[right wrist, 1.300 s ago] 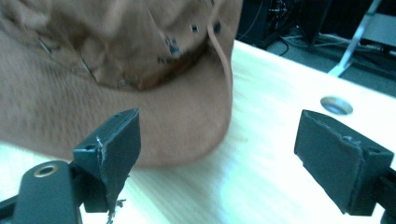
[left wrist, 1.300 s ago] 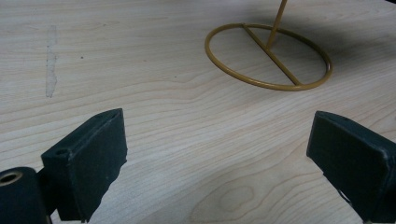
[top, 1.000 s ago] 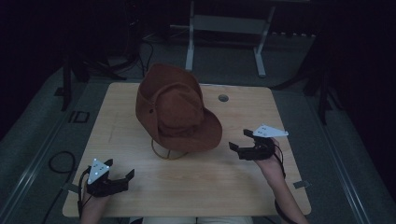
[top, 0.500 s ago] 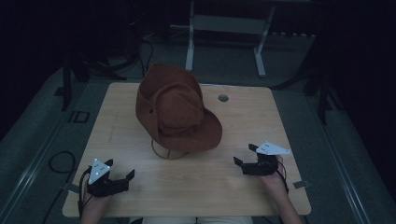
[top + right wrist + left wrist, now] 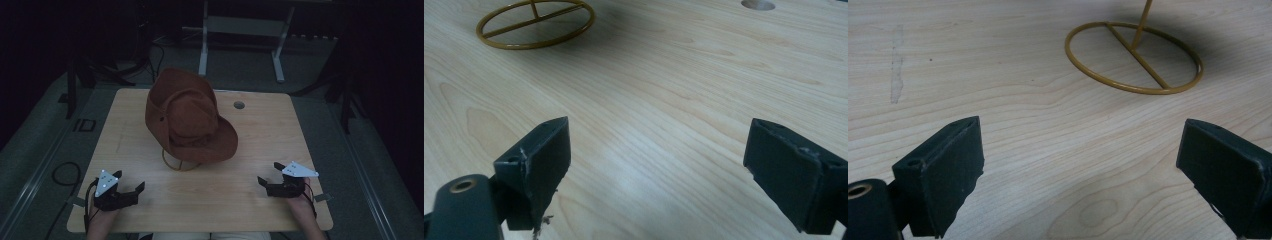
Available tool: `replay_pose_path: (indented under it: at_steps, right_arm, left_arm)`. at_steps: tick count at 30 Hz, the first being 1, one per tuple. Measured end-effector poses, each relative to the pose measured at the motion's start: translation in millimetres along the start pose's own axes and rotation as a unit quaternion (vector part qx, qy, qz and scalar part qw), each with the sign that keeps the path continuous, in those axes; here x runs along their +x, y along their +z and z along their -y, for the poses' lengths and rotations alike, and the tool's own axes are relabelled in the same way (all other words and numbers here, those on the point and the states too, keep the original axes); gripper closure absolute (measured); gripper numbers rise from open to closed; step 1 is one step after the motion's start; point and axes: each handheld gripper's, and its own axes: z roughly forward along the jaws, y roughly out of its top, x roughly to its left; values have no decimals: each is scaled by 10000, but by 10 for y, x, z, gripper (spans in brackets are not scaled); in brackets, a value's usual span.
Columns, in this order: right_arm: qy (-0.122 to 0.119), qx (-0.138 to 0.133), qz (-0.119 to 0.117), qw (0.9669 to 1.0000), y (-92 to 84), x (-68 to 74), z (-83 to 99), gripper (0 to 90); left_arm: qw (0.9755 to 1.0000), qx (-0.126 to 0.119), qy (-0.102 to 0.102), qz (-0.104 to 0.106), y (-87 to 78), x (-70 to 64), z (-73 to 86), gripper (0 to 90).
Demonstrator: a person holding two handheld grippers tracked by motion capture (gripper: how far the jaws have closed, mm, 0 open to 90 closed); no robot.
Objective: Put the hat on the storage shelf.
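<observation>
High view: wood table (image 5: 250,140) | grey floor (image 5: 35,150) | dark room

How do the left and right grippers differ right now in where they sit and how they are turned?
The left gripper sits at the table's near left corner, the right gripper at its near right. The left gripper's grey plate looks short and narrow from above; the right gripper's plate shows broad and flat. Both are open, hold nothing, rest low over bare wood and point inward toward the hat on its gold wire stand.
</observation>
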Motion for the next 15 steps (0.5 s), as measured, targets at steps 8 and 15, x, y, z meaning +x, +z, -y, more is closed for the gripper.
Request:
replay_pose_path:
  at_steps: [8, 15]
  right_arm:
    - [1, -12, 179, 9998, -111, -94, 82, 115]
    - [-37, -2, 184, 9998, -99, -104, 104, 115]
  left_arm:
    - [10000, -12, -24, 34, -12, 11, 7, 57]
    - [10000, -1, -6, 34, -8, 7, 13, 57]
